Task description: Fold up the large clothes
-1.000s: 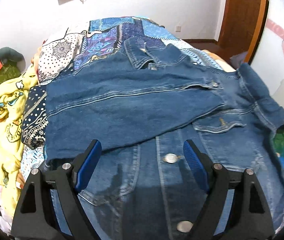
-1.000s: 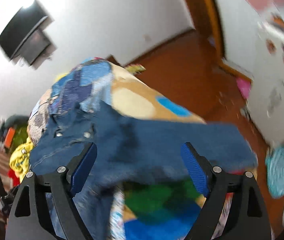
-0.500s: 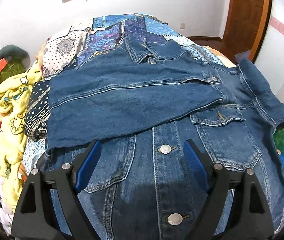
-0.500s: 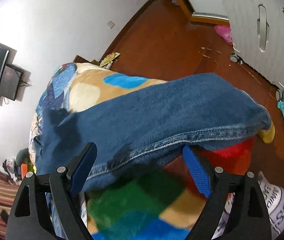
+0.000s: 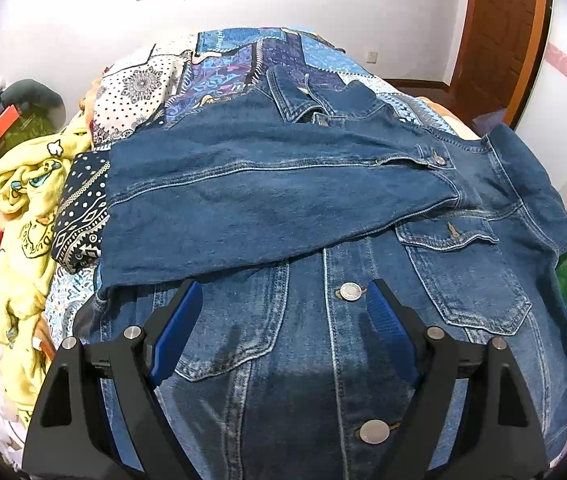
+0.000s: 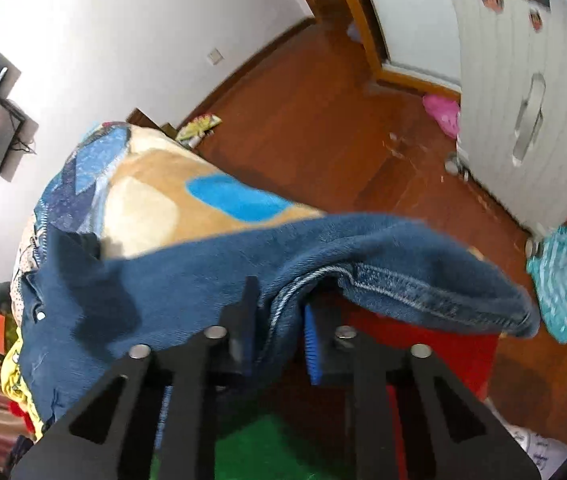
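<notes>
The bed (image 5: 219, 80), covered with a patchwork quilt, serves as the folding surface; it gives the garment broad, flat support. The denim jacket (image 5: 363, 360) lies front-up on it with its button placket running toward the camera, so that both sleeves can be brought across the chest. One sleeve (image 5: 263, 204) already lies folded across the front, from the right shoulder toward the left edge. The other sleeve (image 6: 363, 264) hangs off the right edge of the bed, above the wooden floor. The right gripper (image 6: 279, 320) is clamped on this sleeve's edge, evidently to carry it inward. The left gripper (image 5: 283, 312) hovers above the lower jacket front, jaws spread wide and holding nothing, probably positioned to steady the body.
</notes>
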The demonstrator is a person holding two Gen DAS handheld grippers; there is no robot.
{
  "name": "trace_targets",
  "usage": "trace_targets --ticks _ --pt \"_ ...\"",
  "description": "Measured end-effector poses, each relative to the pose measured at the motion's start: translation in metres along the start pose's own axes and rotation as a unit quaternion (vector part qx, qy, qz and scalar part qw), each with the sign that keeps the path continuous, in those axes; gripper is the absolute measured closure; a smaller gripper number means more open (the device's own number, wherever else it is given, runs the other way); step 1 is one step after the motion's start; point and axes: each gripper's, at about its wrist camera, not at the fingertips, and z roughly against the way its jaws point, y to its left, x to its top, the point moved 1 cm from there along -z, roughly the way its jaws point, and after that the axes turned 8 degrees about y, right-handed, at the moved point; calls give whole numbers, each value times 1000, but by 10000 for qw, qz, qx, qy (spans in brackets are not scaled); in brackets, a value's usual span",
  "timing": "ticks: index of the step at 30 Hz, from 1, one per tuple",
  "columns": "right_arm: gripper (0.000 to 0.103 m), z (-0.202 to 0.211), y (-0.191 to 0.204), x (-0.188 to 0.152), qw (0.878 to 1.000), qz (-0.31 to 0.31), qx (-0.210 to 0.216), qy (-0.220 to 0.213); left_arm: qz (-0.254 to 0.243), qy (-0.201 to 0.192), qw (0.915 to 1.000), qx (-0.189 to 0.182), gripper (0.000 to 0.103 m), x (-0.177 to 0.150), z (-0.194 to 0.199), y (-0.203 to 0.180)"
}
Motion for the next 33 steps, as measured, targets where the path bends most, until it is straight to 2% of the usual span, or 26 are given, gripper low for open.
trace_targets --ticks 4,9,13,16,19,22,23,27,29,30,33 --pt "92 34 28 15 9986 259 248 -393 2 -154 9999 6 19 0 6 8" --pt "92 85 108 28 9877 1036 636 -984 157 -334 9992 -147 19 -3 15 23" --pt "92 107 180 23 9744 1584 1124 -1129 259 -431 9985 -230 19 -6 22 38" --pt "92 107 240 3 9604 2153 1454 -1008 296 -485 9982 -211 19 -8 28 52" --pt "92 82 299 -38 9436 2845 1552 -676 357 -518 9979 -145 19 -12 32 67" --pt "92 42 328 -77 9333 3264 1484 -177 493 -544 9973 -88 19 -17 37 82" --pt "92 17 336 -98 9289 3412 1431 142 541 -552 9970 -79 19 -19 39 86" --pt "92 -48 334 -155 9134 3681 1252 1204 725 -536 9959 -5 19 -29 44 105" --pt "92 -69 330 -172 9067 3715 1179 1610 765 -512 9957 44 19 -33 45 111" --pt "90 -78 324 -183 9017 3788 1100 1772 779 -474 9958 78 19 -35 44 114" --pt "88 -78 320 -195 8905 4041 882 1895 802 -386 9959 135 19 -36 41 117"
